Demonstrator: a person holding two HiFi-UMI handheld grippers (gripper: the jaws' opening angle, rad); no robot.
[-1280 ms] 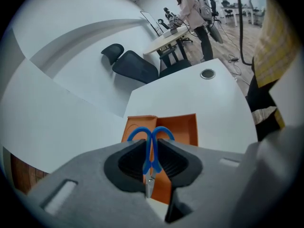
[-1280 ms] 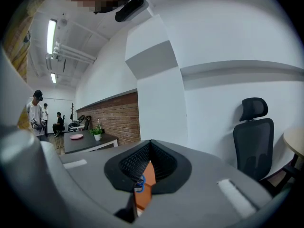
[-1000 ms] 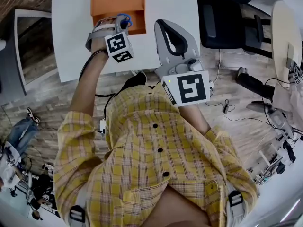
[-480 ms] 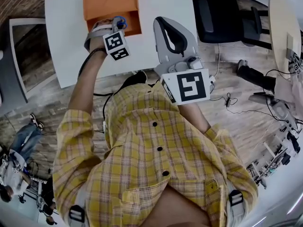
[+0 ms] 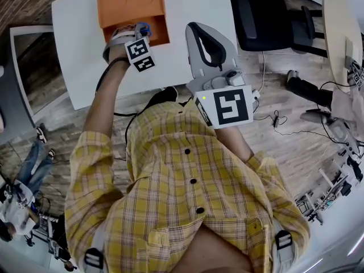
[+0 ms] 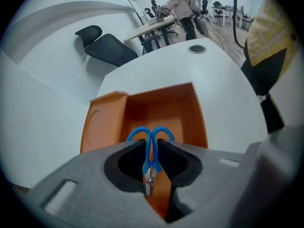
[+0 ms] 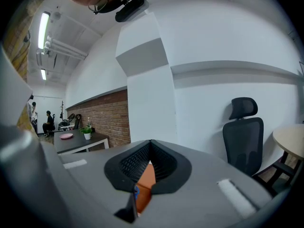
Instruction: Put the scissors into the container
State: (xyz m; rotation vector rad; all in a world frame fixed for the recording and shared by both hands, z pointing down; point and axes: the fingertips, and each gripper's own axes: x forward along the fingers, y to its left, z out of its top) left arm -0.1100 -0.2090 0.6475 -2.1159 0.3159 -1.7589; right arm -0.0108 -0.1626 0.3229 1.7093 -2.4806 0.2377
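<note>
Blue-handled metal scissors [image 6: 151, 158] are pinched between the jaws of the left gripper [image 6: 151, 144], clamped on the shanks just behind the finger loops. The loops stick out past the jaw tips and the blades point back toward the camera. The loops sit over the open mouth of the orange open-top plastic container [image 6: 199, 118]; they look just inside the rim, but contact with its floor or wall can't be told. In the head view the left gripper angles steeply down at the container's near edge, with its marker cube [image 5: 139, 54] toward the person. The container sits on a white table [image 5: 199, 4], toward the table's left side. The right gripper [image 5: 192, 27] is held over the table just right of the container, apart from the scissors. Its jaws are pressed together at the tips with nothing between them. In the right gripper view, the container's orange shows through the slot behind the pads. A black office chair [image 5: 267, 21] stands beside the table's right side. The person wears a yellow plaid shirt [image 5: 187, 192].
</note>
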